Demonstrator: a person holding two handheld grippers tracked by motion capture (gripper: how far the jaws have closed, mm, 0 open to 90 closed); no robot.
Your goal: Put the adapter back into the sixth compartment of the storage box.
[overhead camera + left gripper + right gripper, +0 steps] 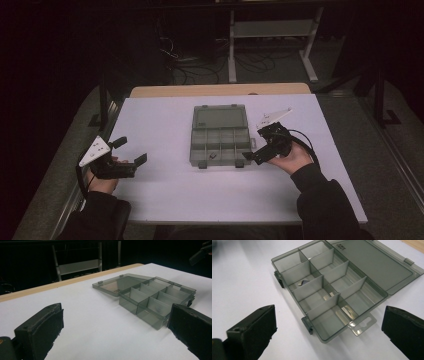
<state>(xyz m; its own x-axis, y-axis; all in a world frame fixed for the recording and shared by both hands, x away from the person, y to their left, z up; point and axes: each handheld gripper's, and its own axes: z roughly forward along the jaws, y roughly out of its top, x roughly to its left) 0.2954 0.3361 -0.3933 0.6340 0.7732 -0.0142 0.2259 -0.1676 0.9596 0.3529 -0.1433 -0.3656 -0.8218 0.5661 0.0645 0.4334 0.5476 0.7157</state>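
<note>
Compartment box (220, 136) — smoky grey, see-through plastic, rectangular, lying open and flat at the middle of the white table, its base split by upright dividers into two rows of small cells. The lid (377, 263) is swung fully back on the far long edge and rests flat on the table, inner face up, with two dark latches on the near front wall and a clear hang tab at one short end. One cell in the front row holds a small dark metallic piece (302, 282) — the other cells show bare floor.

Left gripper (131, 151) jaws spread wide, right gripper (248, 150) jaws likewise
</note>
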